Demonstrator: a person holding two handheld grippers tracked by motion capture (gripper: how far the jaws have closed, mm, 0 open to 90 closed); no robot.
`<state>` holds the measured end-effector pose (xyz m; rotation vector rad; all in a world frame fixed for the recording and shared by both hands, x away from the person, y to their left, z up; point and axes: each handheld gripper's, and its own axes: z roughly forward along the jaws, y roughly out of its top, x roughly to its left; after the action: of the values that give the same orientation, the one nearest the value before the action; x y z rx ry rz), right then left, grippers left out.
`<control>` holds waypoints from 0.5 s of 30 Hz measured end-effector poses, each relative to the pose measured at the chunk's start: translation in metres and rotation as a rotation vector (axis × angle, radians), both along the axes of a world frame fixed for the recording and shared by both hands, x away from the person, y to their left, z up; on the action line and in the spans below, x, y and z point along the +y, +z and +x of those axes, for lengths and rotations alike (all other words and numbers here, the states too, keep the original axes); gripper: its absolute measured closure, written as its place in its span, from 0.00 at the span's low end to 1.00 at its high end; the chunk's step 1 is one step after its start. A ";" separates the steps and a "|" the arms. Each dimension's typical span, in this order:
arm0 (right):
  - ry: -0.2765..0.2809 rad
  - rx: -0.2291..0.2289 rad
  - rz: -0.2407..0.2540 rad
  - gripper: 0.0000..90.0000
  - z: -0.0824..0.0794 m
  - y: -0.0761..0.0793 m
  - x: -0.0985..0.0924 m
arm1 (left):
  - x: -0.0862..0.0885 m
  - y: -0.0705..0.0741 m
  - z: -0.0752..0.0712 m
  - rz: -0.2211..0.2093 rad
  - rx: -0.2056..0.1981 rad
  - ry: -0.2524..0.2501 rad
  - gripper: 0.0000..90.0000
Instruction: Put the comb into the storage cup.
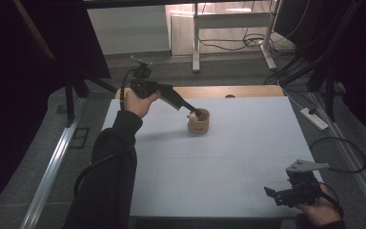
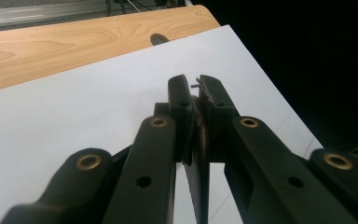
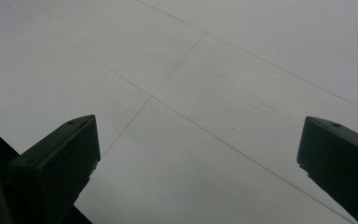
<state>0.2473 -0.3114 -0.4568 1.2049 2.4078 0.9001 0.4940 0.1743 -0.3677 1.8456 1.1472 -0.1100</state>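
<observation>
White table (image 1: 228,157), claw (image 1: 198,113) in wooden cup (image 1: 199,121)

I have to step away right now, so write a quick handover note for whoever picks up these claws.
Left claw: jaws nearly shut, tips at the rim of the small round tan wooden cup; a thin brown edge sits between them, probably the cup's wall.
Right claw: open, idle at the near right corner of the white table sheet.
Done: cup reached.
Left: probably lifting or moving it.

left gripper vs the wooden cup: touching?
Cannot tell. In the high view the left gripper tips sit at the wooden cup rim, overlapping it, contact unclear. Left gripper view: jaws nearly closed, something thin between them.
</observation>
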 end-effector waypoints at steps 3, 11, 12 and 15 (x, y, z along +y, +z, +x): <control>0.001 0.001 -0.002 0.00 0.000 0.000 0.000 | -0.002 -0.002 0.001 0.005 0.000 -0.001 0.93; 0.005 0.003 -0.003 0.00 0.000 0.000 0.000 | -0.005 -0.008 0.003 0.009 0.007 -0.002 0.93; 0.005 0.003 -0.003 0.00 0.000 0.000 0.000 | -0.005 -0.009 0.003 0.010 0.007 -0.001 0.93; 0.007 0.003 -0.005 0.00 0.000 0.000 0.000 | -0.006 -0.011 0.003 0.008 0.008 -0.001 0.93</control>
<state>0.2472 -0.3109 -0.4569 1.1973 2.4164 0.8951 0.4973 0.1680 -0.3786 1.8545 1.1543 -0.1133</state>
